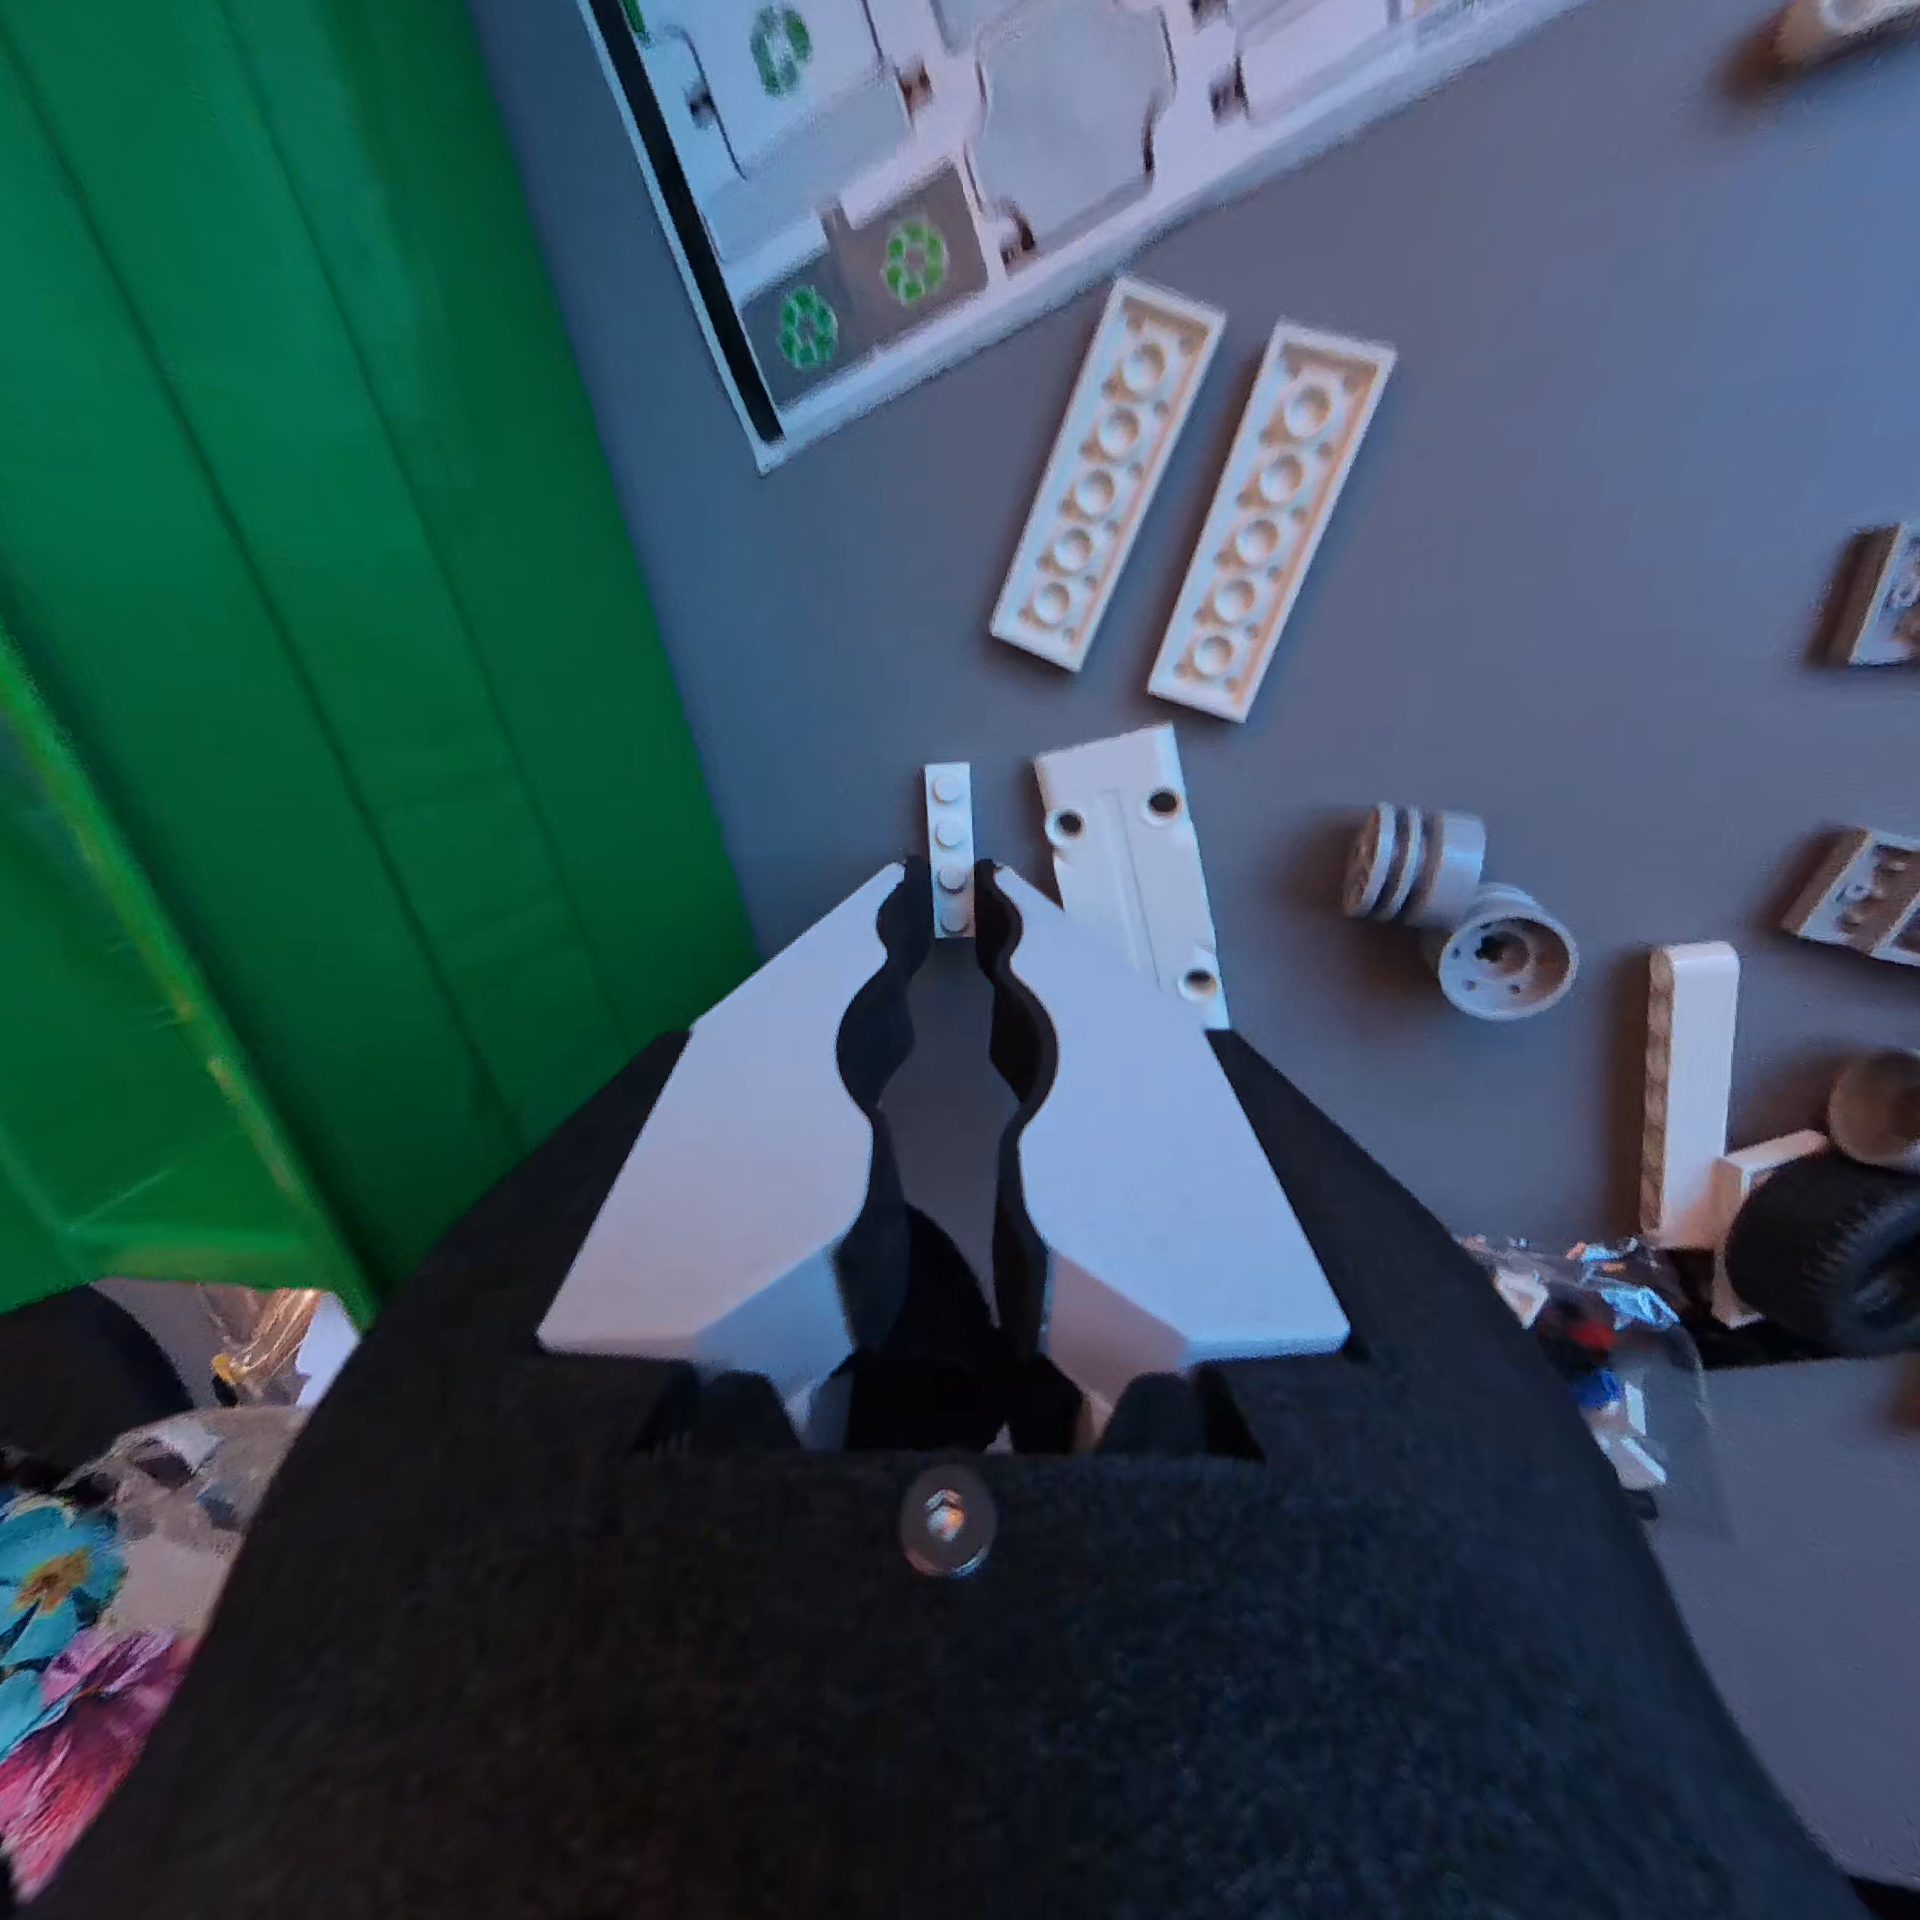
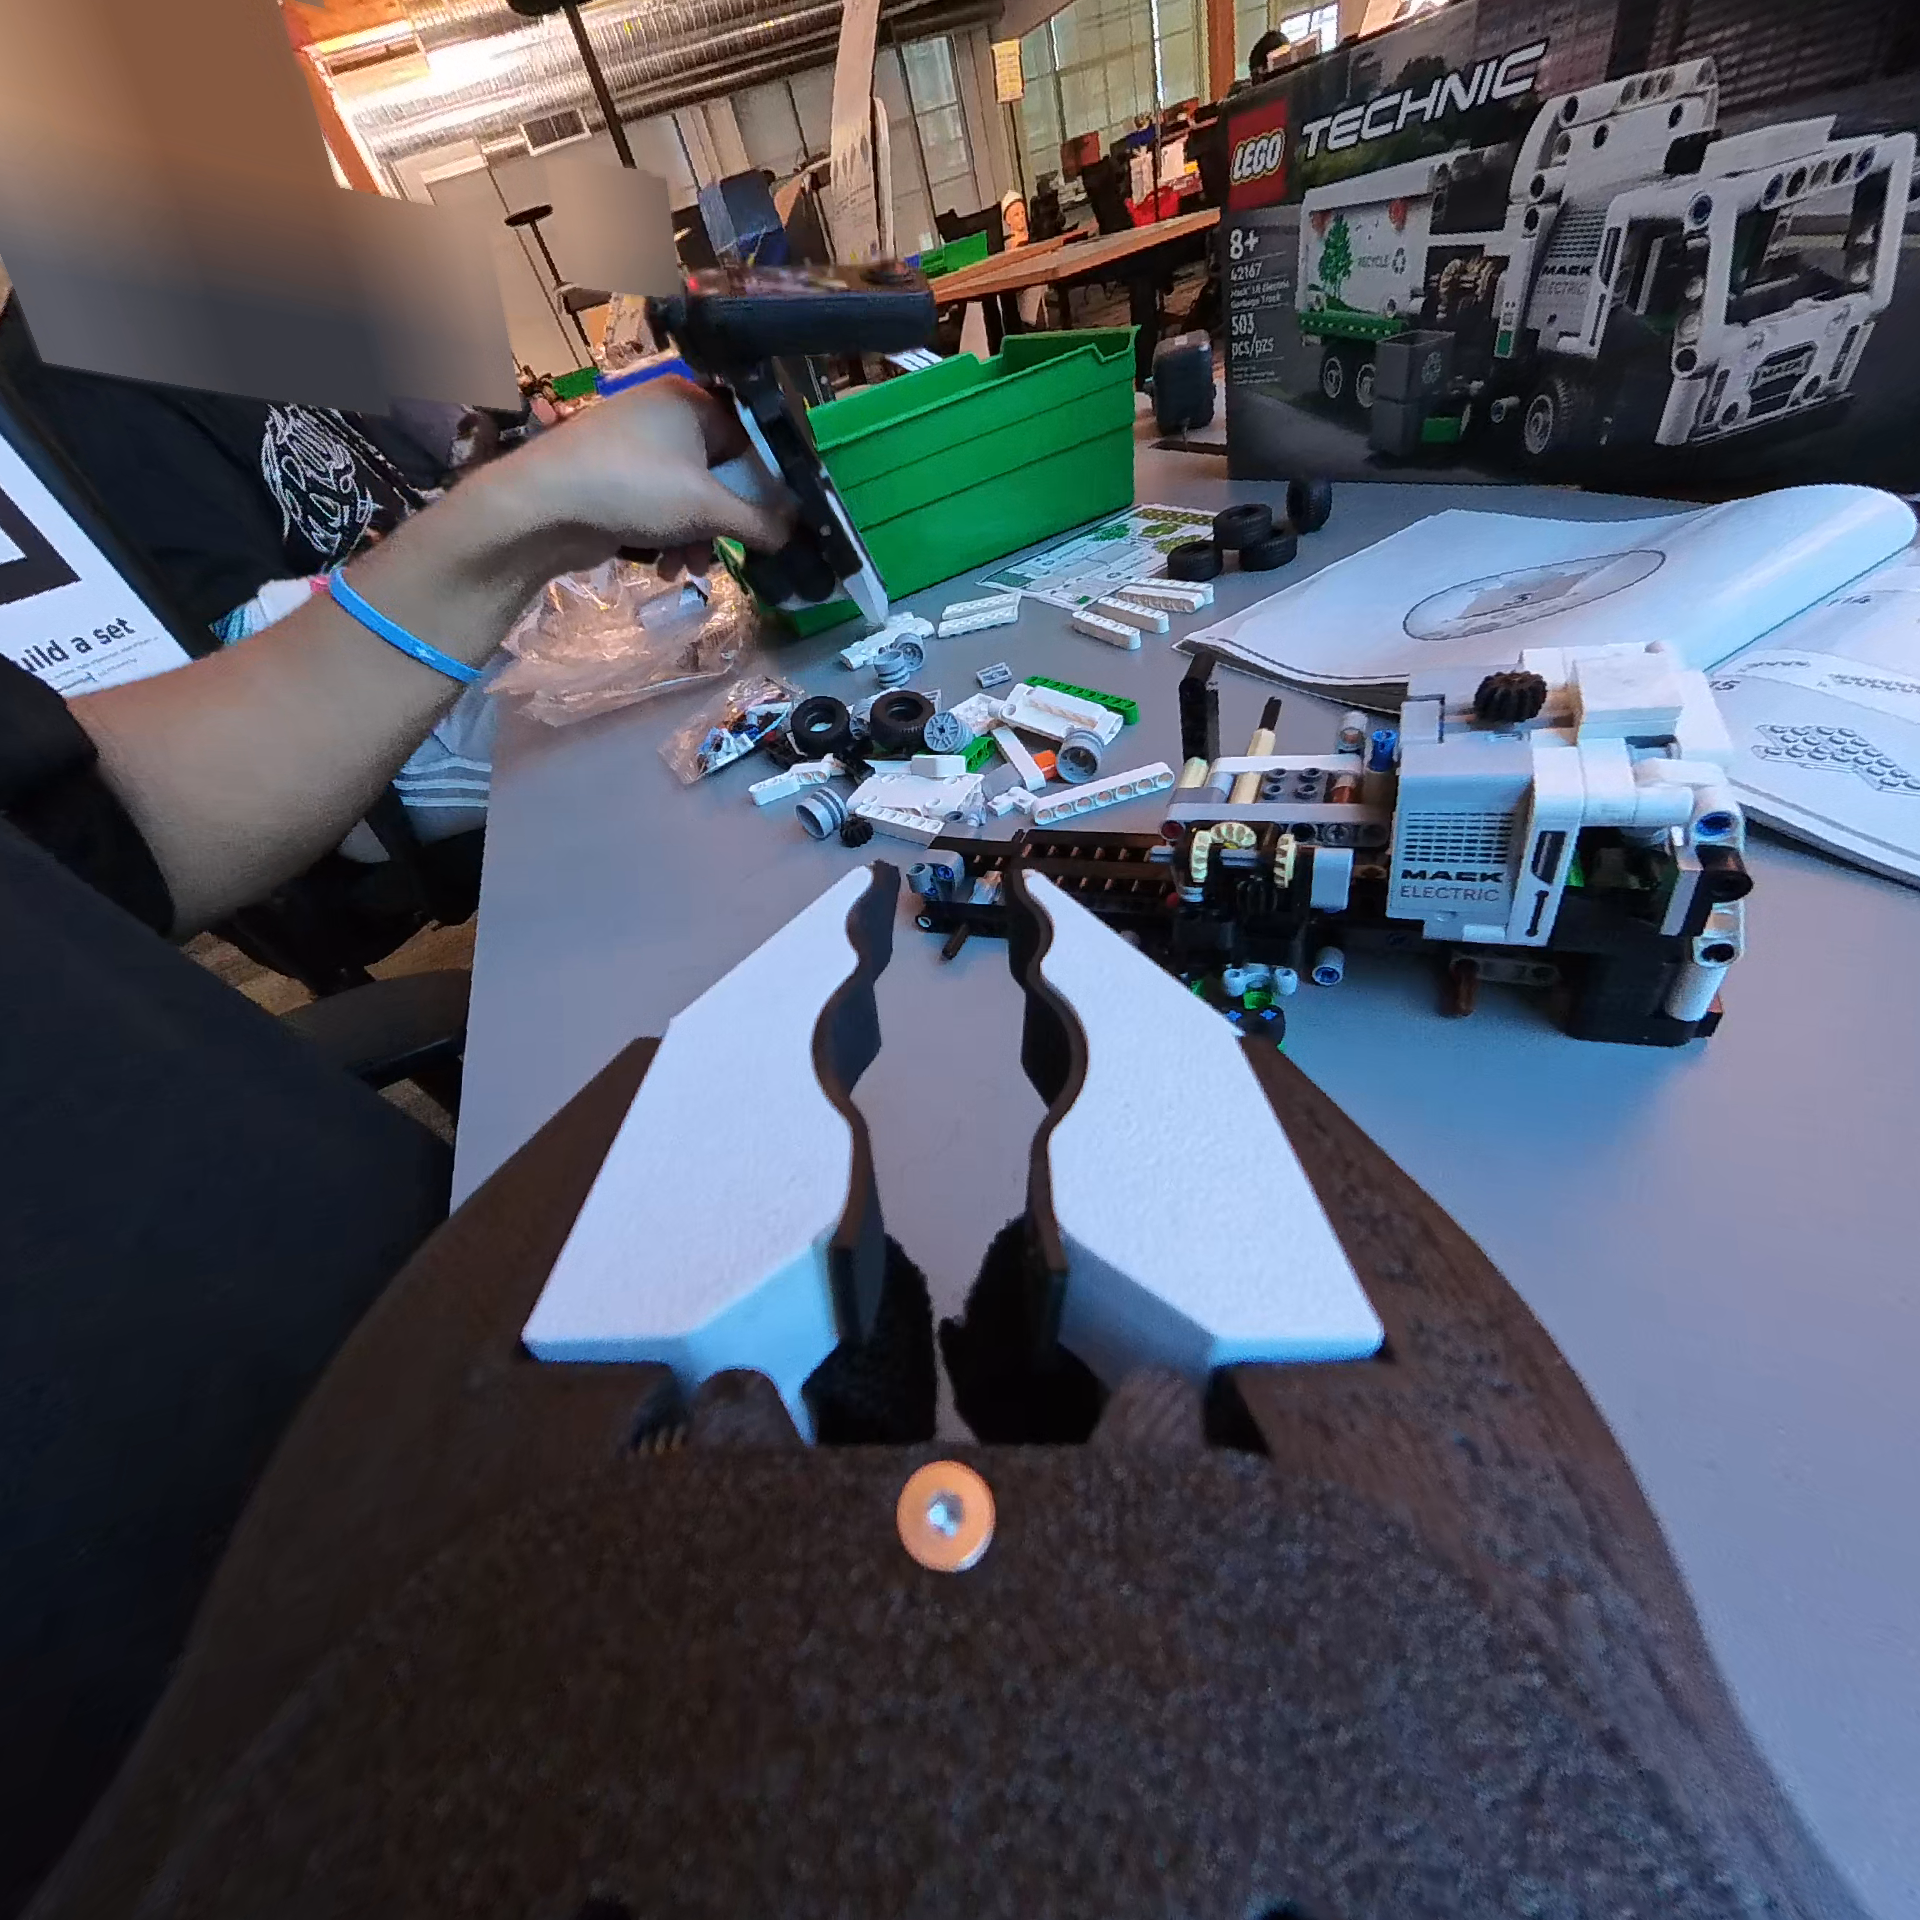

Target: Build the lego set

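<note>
Left tongs (image 1: 948,883) straddle the near end of a small white plate (image 1: 949,850) on the tabletop (image 1: 1558,416), jaws narrowly apart, long axis pointing away (beside green bin (image 1: 312,623)). Right tongs (image 2: 951,894) apart, empty.

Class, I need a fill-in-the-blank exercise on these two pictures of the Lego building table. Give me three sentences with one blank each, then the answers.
1. The left claw has its tips on either side of a small white studded ____ plate.
2. The plastic bin beside the table's parts pile is coloured ____.
3. The half-built white truck model lies on the ____ table.

Answers: Lego; green; grey
</note>
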`<state>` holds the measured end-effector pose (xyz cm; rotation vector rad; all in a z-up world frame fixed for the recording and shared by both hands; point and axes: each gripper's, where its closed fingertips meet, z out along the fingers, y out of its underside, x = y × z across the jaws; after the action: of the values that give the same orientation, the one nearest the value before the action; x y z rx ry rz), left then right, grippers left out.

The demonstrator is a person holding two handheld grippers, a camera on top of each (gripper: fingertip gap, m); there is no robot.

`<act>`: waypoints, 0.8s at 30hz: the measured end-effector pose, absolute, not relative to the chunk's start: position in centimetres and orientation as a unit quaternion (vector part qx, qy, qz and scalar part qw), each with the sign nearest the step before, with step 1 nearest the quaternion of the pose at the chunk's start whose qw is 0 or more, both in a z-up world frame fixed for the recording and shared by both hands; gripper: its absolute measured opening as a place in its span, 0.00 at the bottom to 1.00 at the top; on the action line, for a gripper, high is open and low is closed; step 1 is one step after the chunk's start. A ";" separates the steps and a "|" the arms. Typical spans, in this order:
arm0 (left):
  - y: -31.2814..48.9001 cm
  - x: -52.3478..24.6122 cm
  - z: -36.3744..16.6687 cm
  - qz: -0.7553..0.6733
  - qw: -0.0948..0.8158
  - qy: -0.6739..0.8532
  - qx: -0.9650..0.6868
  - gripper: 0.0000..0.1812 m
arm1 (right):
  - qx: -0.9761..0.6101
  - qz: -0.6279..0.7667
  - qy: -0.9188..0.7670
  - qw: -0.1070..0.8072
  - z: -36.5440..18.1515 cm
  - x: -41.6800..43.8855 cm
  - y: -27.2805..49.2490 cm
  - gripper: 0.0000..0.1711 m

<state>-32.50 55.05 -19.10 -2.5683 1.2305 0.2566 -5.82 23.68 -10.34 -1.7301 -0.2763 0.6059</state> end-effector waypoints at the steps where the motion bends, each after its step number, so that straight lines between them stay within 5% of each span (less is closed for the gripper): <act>1: 55.2 -32.3 -19.2 0.082 0.146 0.423 -0.891 0.04 | -0.746 0.262 -0.119 0.601 -10.3 -5.8 23.7 0.12; 11: 54.9 -30.4 -15.5 0.046 0.232 0.420 -0.876 0.09 | -0.745 0.264 -0.116 0.601 -10.3 -5.7 23.7 0.12; 15: 47.2 -26.2 -15.4 -0.135 0.152 0.449 -0.870 0.11 | -0.746 0.263 -0.119 0.600 -10.3 -5.8 23.7 0.12; 24: 44.3 -25.5 -18.7 -0.135 0.080 0.451 -0.879 0.08 | -0.744 0.266 -0.118 0.602 -10.2 -5.9 23.6 0.12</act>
<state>-25.48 44.33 -18.67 -2.6272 1.3495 -0.4026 -5.87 23.61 -10.23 -1.7228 -0.2740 0.6158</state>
